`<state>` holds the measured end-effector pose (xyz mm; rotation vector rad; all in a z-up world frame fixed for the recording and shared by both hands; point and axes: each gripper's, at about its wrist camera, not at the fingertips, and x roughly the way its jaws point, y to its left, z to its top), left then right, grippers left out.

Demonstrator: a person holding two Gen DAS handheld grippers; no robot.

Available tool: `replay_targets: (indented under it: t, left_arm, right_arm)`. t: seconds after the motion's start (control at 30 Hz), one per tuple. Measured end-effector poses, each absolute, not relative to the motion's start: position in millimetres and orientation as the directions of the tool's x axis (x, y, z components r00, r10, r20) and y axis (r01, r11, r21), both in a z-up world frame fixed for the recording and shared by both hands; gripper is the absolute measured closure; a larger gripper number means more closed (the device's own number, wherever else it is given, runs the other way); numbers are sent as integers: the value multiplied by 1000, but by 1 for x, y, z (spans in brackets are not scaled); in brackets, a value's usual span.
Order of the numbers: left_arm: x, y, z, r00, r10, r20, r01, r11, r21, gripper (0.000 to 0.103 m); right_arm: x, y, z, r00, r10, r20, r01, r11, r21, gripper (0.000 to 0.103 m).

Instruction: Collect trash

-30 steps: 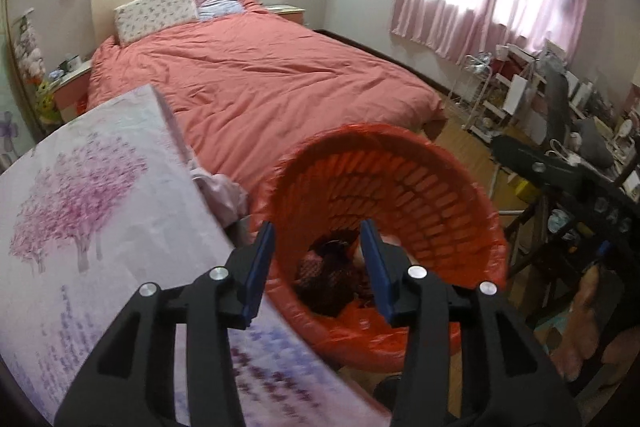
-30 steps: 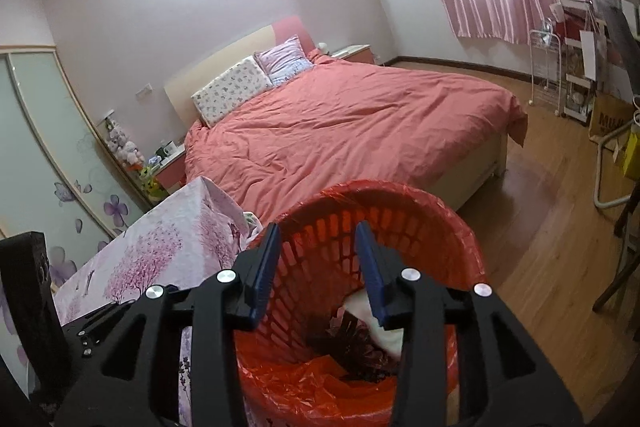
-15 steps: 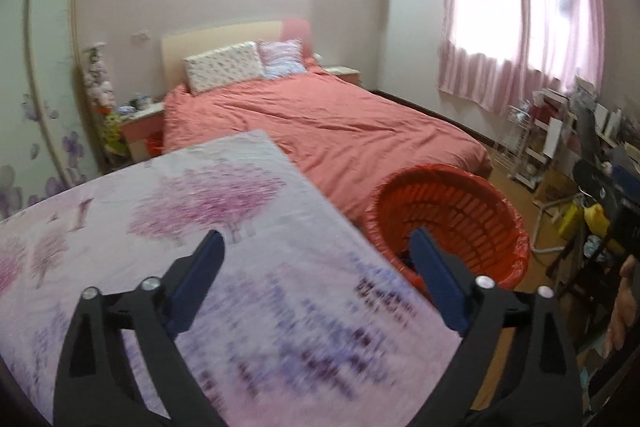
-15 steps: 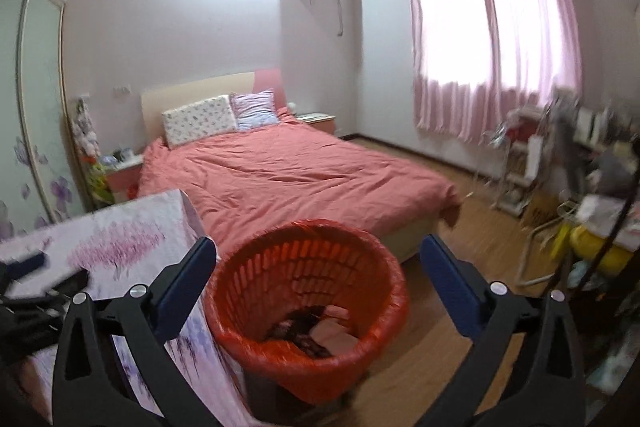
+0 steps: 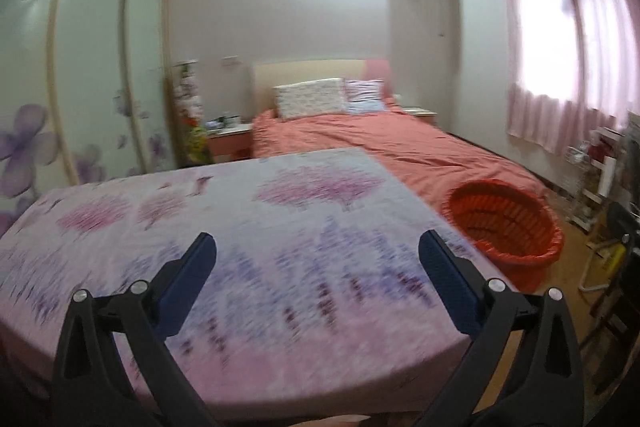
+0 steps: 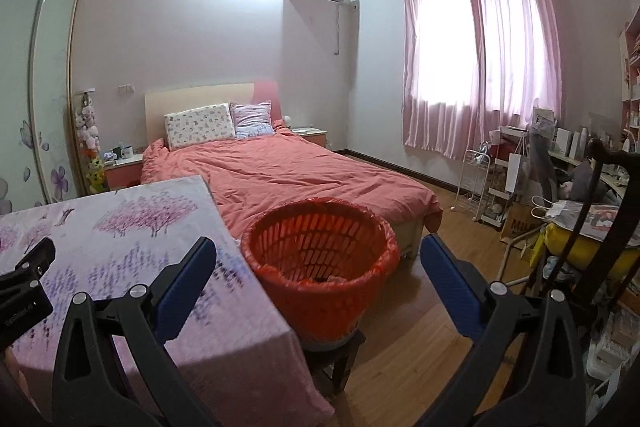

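Left gripper (image 5: 316, 263): jaws wide apart, nothing between them — it hangs over the near half of the table (image 5: 248, 227), pointing toward the bed (image 5: 384, 143).

Right gripper (image 6: 318, 267): jaws wide apart too, empty; it looks over the table's right edge with the basket (image 6: 320, 247) framed between its fingers.

Basket: orange, lined with a red bag, upright on a dark stool (image 6: 340, 359) just beside the table's right edge, between table and bed. In the left view it sits off the table's far right corner.

Trash: a little shows in the bottom of the basket in the right view — dark and pale scraps, too small to name. None is in either gripper.

Table top: flowered cloth, blurred in the left view. No loose litter shows on the part in view; the near left corner is hidden behind the gripper bodies.

Done, as I judge it: at least some trash is already in the basket.

Left, as I judge it: perhaps nothing on the table. The cluttered shelves (image 6: 496, 187) and desk at the right wall may hold more, but nothing there reads plainly as trash.

Stage: late, or between pickups — cannot tell which.
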<state>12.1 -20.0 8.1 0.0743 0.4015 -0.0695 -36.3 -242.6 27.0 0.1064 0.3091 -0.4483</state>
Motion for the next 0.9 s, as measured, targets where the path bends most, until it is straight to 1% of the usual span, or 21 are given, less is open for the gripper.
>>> replay_targets:
  t: [0.17, 0.4, 0.6, 0.9]
  left_arm:
    - [-3, 1, -3, 897, -50, -439, 63, 998, 14, 4]
    - [-7, 9, -15, 869, -43, -493, 39, 999, -18, 4]
    - [-16, 10, -16, 874, -27, -484, 25, 1000, -9, 4]
    - [-11, 13, -21, 851, -26, -525, 12, 999, -30, 4]
  right_arm:
    - [-40, -237, 26, 844, -396, -361, 444, 894, 57, 2]
    - [-41, -224, 16, 817, -401, -415, 449, 893, 23, 2]
    - [-45, -220, 8, 799, -395, -454, 459, 888, 36, 2]
    - [-48, -210, 1, 786, -395, -475, 462, 887, 26, 2]
